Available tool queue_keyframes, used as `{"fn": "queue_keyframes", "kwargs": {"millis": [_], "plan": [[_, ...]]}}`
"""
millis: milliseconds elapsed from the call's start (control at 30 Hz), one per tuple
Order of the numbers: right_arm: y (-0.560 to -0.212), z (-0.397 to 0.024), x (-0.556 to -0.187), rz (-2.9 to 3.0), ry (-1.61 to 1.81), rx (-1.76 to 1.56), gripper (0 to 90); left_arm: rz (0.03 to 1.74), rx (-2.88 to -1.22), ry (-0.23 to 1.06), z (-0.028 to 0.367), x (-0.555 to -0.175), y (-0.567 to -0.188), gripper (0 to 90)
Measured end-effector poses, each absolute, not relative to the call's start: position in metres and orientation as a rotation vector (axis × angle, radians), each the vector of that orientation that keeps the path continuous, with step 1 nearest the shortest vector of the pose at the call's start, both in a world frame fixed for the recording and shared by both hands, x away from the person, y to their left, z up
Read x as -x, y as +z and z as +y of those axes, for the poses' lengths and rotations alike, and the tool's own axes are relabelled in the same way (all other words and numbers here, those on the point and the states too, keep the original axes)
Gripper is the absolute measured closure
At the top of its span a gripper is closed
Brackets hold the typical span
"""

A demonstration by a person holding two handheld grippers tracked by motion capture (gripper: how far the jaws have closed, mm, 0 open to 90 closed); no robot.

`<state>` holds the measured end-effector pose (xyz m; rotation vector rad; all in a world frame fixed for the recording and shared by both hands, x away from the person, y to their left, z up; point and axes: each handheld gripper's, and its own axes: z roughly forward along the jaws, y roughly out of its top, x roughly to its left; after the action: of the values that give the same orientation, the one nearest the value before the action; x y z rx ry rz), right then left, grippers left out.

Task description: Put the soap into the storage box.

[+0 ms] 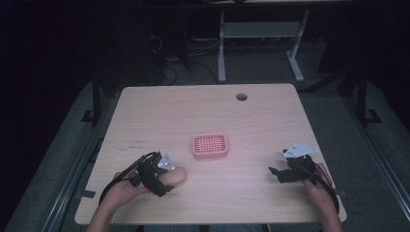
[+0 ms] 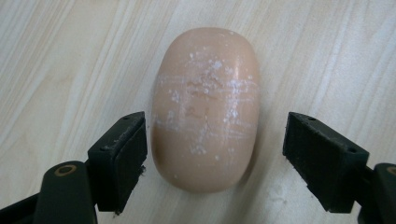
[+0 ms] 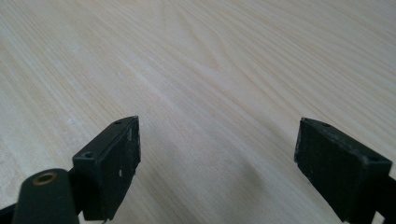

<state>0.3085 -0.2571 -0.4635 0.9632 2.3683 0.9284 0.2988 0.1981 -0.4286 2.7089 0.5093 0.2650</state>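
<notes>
The left tool point(image 2: 212, 156) stands open around the soap bar point(image 2: 205, 107), probably to grasp it; the right tool point(image 3: 217, 168) waits open over the bare counter point(image 3: 210, 56).

Light wooden table point(image 1: 145, 116): small pink square plastic basket with grid floor point(image 1: 210, 146) near the centre. Oval peach-coloured soap bar with white flecks point(image 2: 205, 107) lies flat nearer the front edge, left of the basket, apart from it. Left gripper point(image 2: 212, 158) straddles the soap, jaws either side. Right gripper point(image 1: 285, 171) toward the front right corner, over bare wood. Round cable hole point(image 1: 241, 96) near the back edge.
</notes>
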Motion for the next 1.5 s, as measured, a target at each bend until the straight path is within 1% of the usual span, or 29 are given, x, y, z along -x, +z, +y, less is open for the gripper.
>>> {"fn": "queue_keyframes", "kwargs": {"millis": [267, 600, 800, 967, 1500], "plan": [[-0.464, -0.257, -0.309, 2.37, 0.928, -0.964, 13.9, 0.503, -2.718, 0.246, 0.193, -0.306, -0.432, 22.3], [-0.465, -0.257, -0.309, 2.375, 0.921, -0.965, 13.9, 0.516, -2.725, 0.181, 0.19, -0.314, -0.437, 22.7], [-0.463, -0.255, -0.308, 2.373, 0.929, -0.949, 13.9, 0.516, -2.706, 0.197, 0.19, -0.315, -0.434, 25.6], [-0.463, -0.254, -0.309, 2.374, 0.939, -0.942, 13.9, 0.51, -2.705, 0.195, 0.19, -0.315, -0.435, 29.7], [-0.463, -0.251, -0.309, 2.381, 0.942, -0.933, 13.9, 0.51, -2.724, 0.175, 0.189, -0.318, -0.438, 31.2]]}}
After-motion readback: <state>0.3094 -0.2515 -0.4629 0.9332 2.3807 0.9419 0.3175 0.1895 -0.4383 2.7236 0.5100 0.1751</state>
